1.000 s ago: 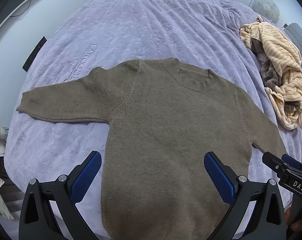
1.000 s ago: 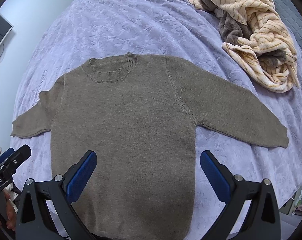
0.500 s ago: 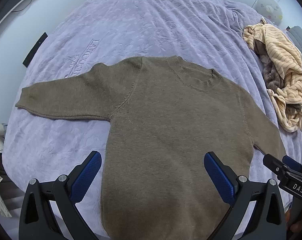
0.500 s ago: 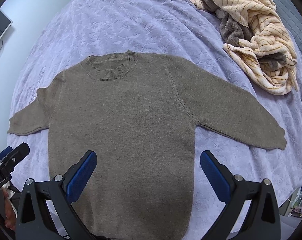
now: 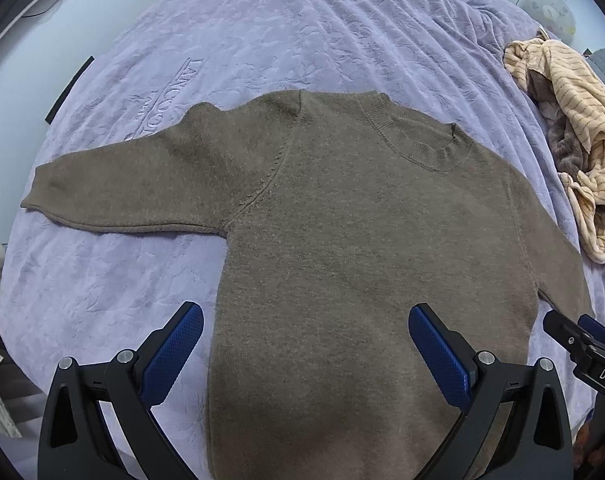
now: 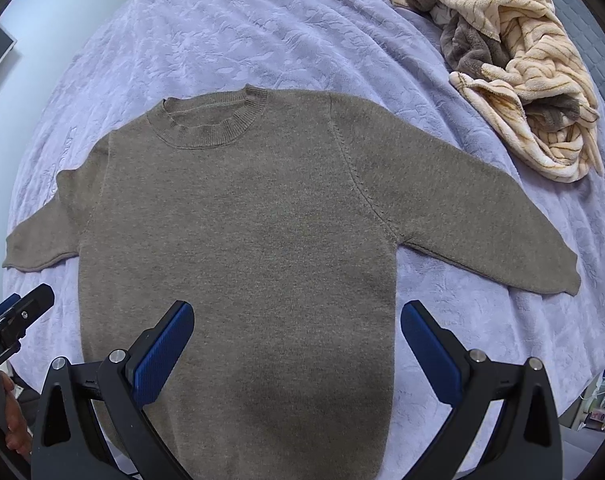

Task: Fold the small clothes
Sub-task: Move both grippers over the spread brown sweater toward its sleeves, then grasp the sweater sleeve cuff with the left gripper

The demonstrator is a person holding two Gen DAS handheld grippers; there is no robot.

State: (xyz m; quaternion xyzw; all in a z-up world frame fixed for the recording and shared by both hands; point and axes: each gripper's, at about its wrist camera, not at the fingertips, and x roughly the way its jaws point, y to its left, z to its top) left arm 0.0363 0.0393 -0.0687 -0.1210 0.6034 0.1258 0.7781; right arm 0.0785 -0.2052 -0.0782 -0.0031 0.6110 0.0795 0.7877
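A lilac bedspread (image 5: 302,40) with an embossed leaf pattern and stitched lettering covers the bed and fills most of both views, its plush surface rippled in soft creases. Flat across the middle lies a brown knit sweater (image 5: 362,240), fine-gauge, with a ribbed round collar (image 6: 210,124) toward the top of the frame and raised raglan seams running from neck to armpit. Both sleeves are spread out sideways, one toward the left edge and one toward the right, their cuffs slightly rolled. At the upper right sits a crumpled fleece blanket (image 6: 522,64), cream with thin brown stripes and a grey underside, heaped in loose folds clear of the sweater. The left gripper (image 5: 304,344) and right gripper (image 6: 296,340) hang over the sweater's lower body, each with black arms and blue textured pads (image 6: 162,352) set wide apart, gripping nothing.
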